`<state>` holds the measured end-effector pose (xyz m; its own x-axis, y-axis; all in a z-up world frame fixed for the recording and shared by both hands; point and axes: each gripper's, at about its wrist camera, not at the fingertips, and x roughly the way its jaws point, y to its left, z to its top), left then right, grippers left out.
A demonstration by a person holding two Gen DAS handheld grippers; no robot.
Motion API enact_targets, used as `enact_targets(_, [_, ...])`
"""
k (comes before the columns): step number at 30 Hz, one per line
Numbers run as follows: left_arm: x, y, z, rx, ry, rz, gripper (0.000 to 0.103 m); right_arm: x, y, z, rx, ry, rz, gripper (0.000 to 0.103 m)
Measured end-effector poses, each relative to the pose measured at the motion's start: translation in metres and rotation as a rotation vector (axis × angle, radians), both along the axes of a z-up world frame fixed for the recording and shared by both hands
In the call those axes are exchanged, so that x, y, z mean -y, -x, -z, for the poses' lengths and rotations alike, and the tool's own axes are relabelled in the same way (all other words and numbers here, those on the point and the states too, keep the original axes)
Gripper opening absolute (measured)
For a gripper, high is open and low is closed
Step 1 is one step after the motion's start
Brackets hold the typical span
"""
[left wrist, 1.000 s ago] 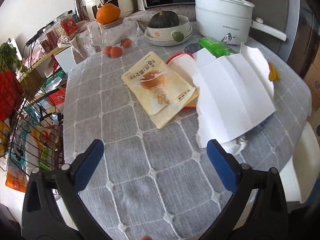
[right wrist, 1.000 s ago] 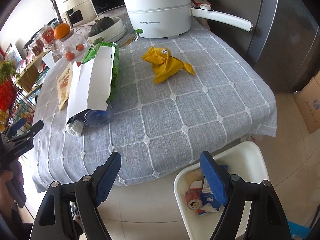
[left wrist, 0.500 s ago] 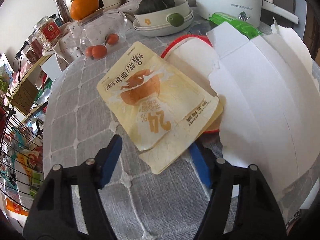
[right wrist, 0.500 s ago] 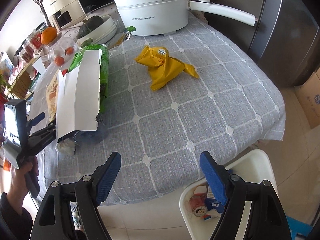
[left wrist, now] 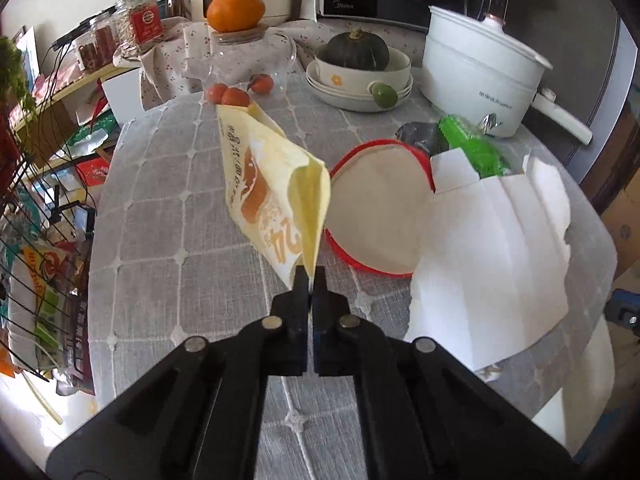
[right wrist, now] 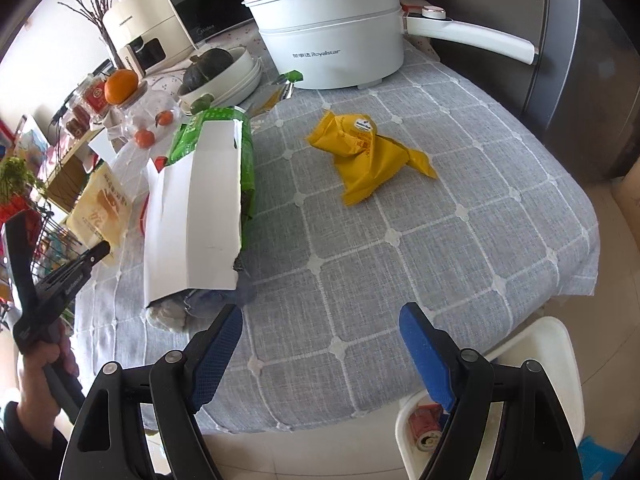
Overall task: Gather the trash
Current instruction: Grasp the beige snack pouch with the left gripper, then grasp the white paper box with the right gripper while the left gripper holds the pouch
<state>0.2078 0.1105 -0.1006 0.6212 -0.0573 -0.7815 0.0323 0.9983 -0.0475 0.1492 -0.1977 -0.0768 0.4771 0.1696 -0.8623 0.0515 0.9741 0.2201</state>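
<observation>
While the left gripper (left wrist: 308,280) pinches a corner of the yellow pouch (left wrist: 268,188), its fingers pressed together on the edge, the pouch rises at the centre of the left wrist frame, tilted up off the grey checked cloth (left wrist: 168,216). Just right of it lies a red-rimmed lid (left wrist: 380,208), partly overlapped by white folded cardboard (left wrist: 496,264) that fills the right of the frame. A green packet (left wrist: 472,144) shows above the cardboard, near the white pot (left wrist: 480,84) at upper right. A bowl holding a dark squash (left wrist: 356,52) sits at upper centre, with small orange fruits (left wrist: 230,94) to its left and a large orange (left wrist: 236,10) at the top.

From the right wrist, the right gripper (right wrist: 320,354) hangs at the bottom of the frame with its blue-padded fingers (right wrist: 218,352) spread wide, holding nothing, over the near edge of the cloth (right wrist: 400,240). A crumpled yellow wrapper (right wrist: 368,156) lies alone at centre, well apart from the cardboard (right wrist: 196,216) at centre left, which rests over the green packet (right wrist: 248,160). At far left the pouch (right wrist: 102,208) appears beside the left gripper (right wrist: 96,251), seen side-on in a hand (right wrist: 44,364). The pot (right wrist: 332,36) stands at top centre. A white bin (right wrist: 532,360) at lower right, below the table edge, holds a can and a carton.
</observation>
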Motion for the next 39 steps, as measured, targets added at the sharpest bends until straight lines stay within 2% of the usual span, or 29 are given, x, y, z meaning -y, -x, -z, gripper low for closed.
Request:
enact_targets(4, [-0.005, 0.02, -0.016, -0.008, 0.068, -0.01, 0.002, 0.002, -0.016, 0.004, 0.021, -0.1, 0.007, 0.081])
enact_targets(7, [-0.005, 0.037, -0.027, 0.003, 0.118, -0.002, 0.002, 0.01, -0.034, 0.005, 0.045, -0.215, 0.054, 0.074])
enact_targets(10, [-0.005, 0.055, -0.038, 0.034, 0.144, 0.016, 0.002, 0.014, -0.056, 0.009, 0.078, -0.326, 0.077, 0.064])
enact_targets(11, [-0.005, 0.06, -0.04, 0.044, 0.156, 0.018, 0.002, 0.014, -0.063, 0.012, 0.08, -0.348, 0.076, 0.058])
enact_targets(15, [-0.008, 0.067, -0.042, 0.049, 0.211, 0.014, 0.002, 0.008, -0.081, 0.025, 0.076, -0.387, 0.063, 0.04])
enact_targets(19, [-0.007, 0.066, -0.043, 0.063, 0.196, 0.023, 0.001, -0.001, -0.091, 0.034, 0.073, -0.449, 0.052, 0.027])
enact_targets(20, [-0.007, 0.066, -0.044, 0.065, 0.201, 0.02, 0.001, -0.002, -0.093, 0.036, 0.069, -0.46, 0.05, 0.017])
enact_targets(24, [-0.011, 0.069, -0.045, 0.069, 0.222, 0.011, 0.001, -0.008, -0.092, 0.035, 0.087, -0.483, 0.04, 0.006])
enact_targets(30, [-0.015, 0.076, -0.054, 0.096, 0.242, 0.009, 0.001, -0.012, -0.076, 0.008, 0.135, -0.517, 0.034, 0.004])
enact_targets(39, [-0.009, 0.086, -0.064, 0.131, 0.237, 0.033, 0.001, 0.005, -0.029, -0.047, 0.262, -0.59, 0.037, 0.002])
